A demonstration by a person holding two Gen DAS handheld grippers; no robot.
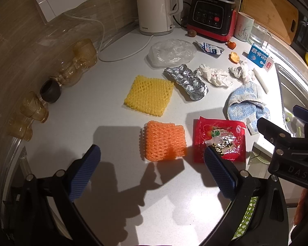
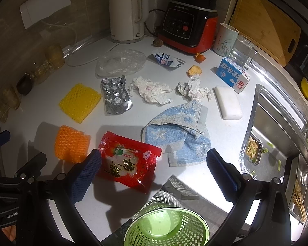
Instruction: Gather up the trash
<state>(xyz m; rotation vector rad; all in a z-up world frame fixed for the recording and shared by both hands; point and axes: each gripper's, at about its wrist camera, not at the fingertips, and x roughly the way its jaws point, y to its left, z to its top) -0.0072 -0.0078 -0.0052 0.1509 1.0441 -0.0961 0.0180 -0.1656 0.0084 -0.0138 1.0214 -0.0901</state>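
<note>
We are holding both the left gripper and right gripper open, empty; the near red wrapper is looking light, crinkly, slippery, so we are favouring its edge.

A home kitchen: a white kettle and blender stand far on the counter, sink right.

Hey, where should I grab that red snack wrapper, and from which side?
Pinch the red snack wrapper at its crinkled near edge, coming from the front with the open right gripper. It lies flat, and that raised edge probably gives the fingers something to catch.
</note>
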